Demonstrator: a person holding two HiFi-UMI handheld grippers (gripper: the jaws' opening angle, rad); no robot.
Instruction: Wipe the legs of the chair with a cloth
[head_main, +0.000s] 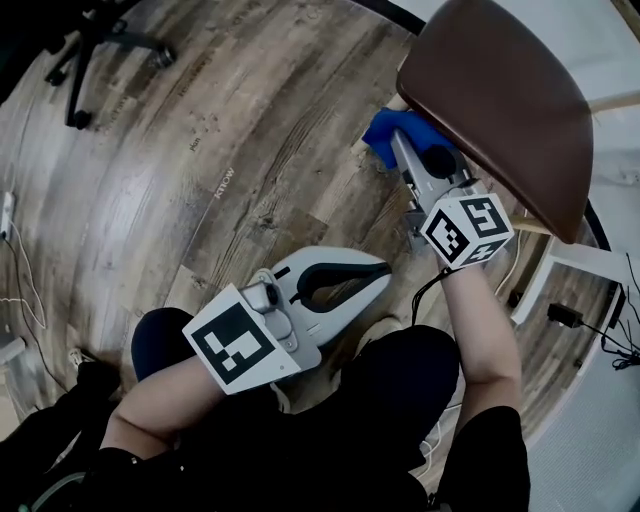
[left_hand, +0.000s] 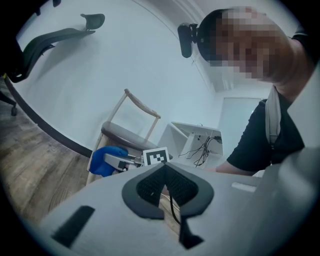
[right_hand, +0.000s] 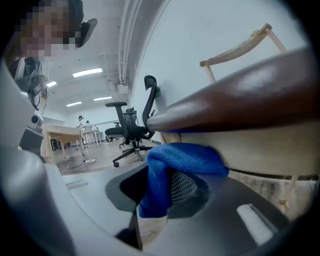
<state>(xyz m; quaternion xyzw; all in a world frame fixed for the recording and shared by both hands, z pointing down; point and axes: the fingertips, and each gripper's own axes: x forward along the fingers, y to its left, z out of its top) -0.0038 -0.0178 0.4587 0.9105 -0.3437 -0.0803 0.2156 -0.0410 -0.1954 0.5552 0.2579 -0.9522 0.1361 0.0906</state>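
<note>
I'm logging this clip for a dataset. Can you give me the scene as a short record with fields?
Floor: wood planks
Chair: brown seat, pale wooden legs
Cloth: blue, just under the seat edge at the top of a leg
Right gripper: shut on the cloth, reaching under the seat
Left gripper: shut, empty, low near the person's lap
Other: office chair further off

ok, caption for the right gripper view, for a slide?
Right tool shut on a blue cloth, held close beneath the brown chair seat.
</note>
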